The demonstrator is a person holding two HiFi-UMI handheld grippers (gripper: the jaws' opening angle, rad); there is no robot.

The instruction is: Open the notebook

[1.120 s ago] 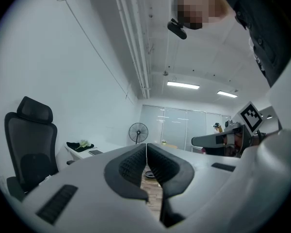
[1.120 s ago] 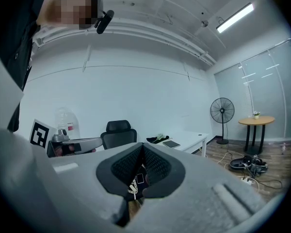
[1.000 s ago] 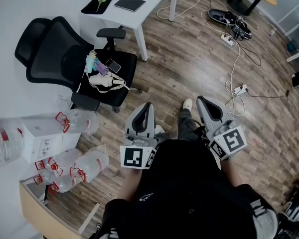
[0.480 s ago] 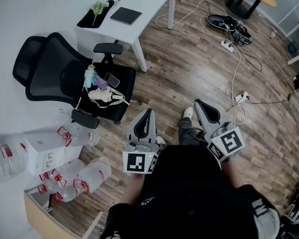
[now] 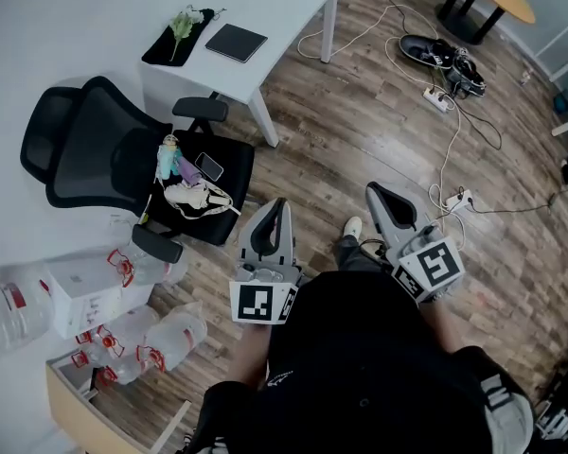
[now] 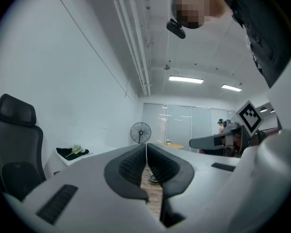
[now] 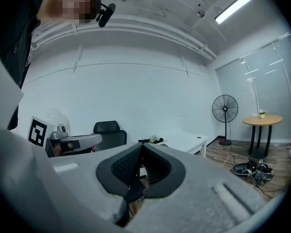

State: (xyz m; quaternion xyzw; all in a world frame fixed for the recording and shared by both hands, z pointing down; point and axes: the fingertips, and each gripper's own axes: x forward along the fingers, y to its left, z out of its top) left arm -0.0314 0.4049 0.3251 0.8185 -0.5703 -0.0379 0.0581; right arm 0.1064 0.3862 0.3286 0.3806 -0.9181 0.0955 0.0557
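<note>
The notebook, dark and closed, lies flat on a white desk at the top of the head view, far ahead of both grippers. My left gripper is held level in front of my body with its jaws pressed together and nothing between them; the left gripper view shows the same. The right gripper is beside it, likewise shut and empty. In the right gripper view the desk sits just beyond the jaw tips.
A black cloth with a flower lies left of the notebook. A black office chair carrying a phone and small items stands between me and the desk. Water bottles are at the lower left. Cables and shoes lie on the wooden floor to the right.
The desk, chair and notebook have slid lower in the head view as I moved toward them. Both grippers travelled with me and stayed shut.
</note>
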